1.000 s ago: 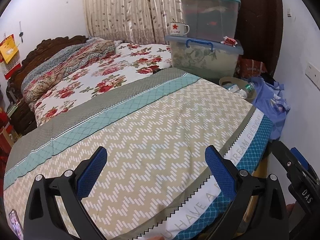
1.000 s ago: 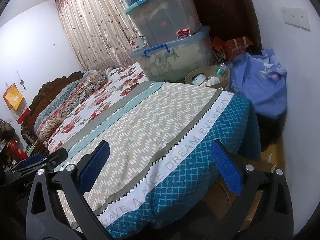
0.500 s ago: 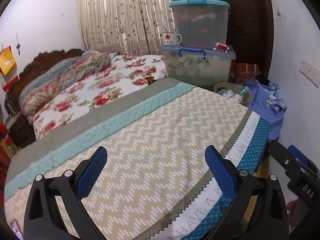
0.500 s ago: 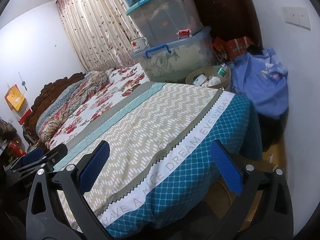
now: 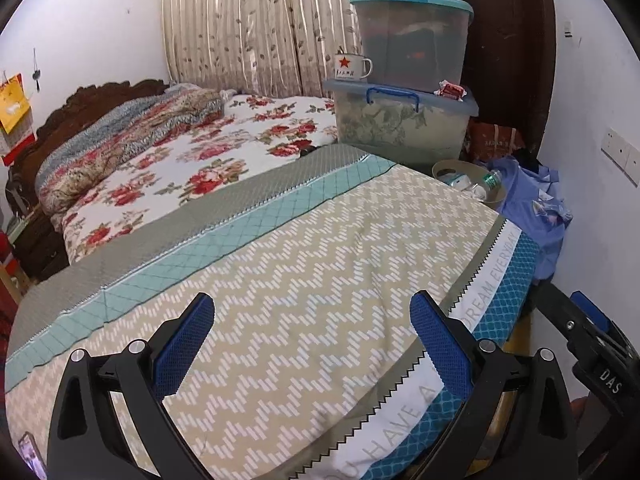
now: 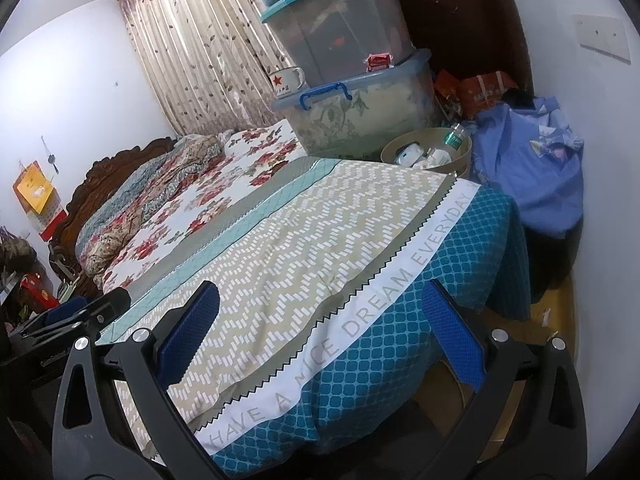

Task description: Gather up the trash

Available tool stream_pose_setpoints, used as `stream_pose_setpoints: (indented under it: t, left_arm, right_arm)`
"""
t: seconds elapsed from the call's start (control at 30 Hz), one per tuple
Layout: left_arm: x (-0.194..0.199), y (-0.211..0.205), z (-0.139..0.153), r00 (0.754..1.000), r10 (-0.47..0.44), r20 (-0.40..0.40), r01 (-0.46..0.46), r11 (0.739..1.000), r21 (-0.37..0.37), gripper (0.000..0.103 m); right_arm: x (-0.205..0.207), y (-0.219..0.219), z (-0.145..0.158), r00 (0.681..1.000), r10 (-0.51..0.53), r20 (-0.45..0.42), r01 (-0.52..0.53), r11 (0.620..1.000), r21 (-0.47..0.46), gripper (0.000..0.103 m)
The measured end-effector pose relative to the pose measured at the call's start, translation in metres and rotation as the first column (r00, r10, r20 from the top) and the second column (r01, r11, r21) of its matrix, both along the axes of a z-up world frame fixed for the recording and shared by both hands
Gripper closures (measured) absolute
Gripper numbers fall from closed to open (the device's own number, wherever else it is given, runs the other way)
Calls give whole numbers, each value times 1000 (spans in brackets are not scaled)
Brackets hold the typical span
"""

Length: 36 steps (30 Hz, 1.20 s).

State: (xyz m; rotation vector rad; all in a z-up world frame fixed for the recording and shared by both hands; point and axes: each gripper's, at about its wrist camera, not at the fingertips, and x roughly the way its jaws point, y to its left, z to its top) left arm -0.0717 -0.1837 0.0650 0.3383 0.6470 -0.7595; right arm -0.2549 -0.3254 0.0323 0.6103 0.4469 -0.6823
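Observation:
A round beige bin [image 5: 493,197] stands past the far corner of the bed and holds a plastic bottle [image 5: 489,183] and white trash; it also shows in the right wrist view [image 6: 462,157], with the bottle [image 6: 455,139] in it. A red wrapper [image 5: 451,90] lies on the lower storage box lid, also seen in the right wrist view [image 6: 379,61]. My left gripper [image 5: 312,316] is open and empty over the bedspread. My right gripper [image 6: 320,304] is open and empty over the bed's foot edge.
The bed [image 5: 280,264] fills the middle. Stacked clear storage boxes [image 5: 404,120] with an enamel mug [image 5: 352,67] stand at its far side. A blue cloth heap [image 6: 528,168] lies by the right wall. The right gripper shows at the left wrist view's right edge [image 5: 588,336].
Both cameras have tilted up and moved slightly; the boxes and bin sit a little lower and nearer in view. Both grippers stay open and empty.

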Motion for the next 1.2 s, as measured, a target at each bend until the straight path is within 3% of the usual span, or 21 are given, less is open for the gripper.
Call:
stream_pose_setpoints:
  t: [0.3,0.53,1.2]
  left_arm:
    - [3,1,3,1000,12,-7,-12,1000,0,9]
    - [-2,0,5,999,29,46,-29,1000,9,9]
    - [5,9,7,999,31,9,-31,999,-34,9]
  right_arm:
    - [1,1,-1,1000,4,-1,-4,1000,5,3]
    - [0,1,-2,1000,9,-4,-9,1000,13,3]
    - [3,4,-5,1000,19,-12,-19,1000,19,3]
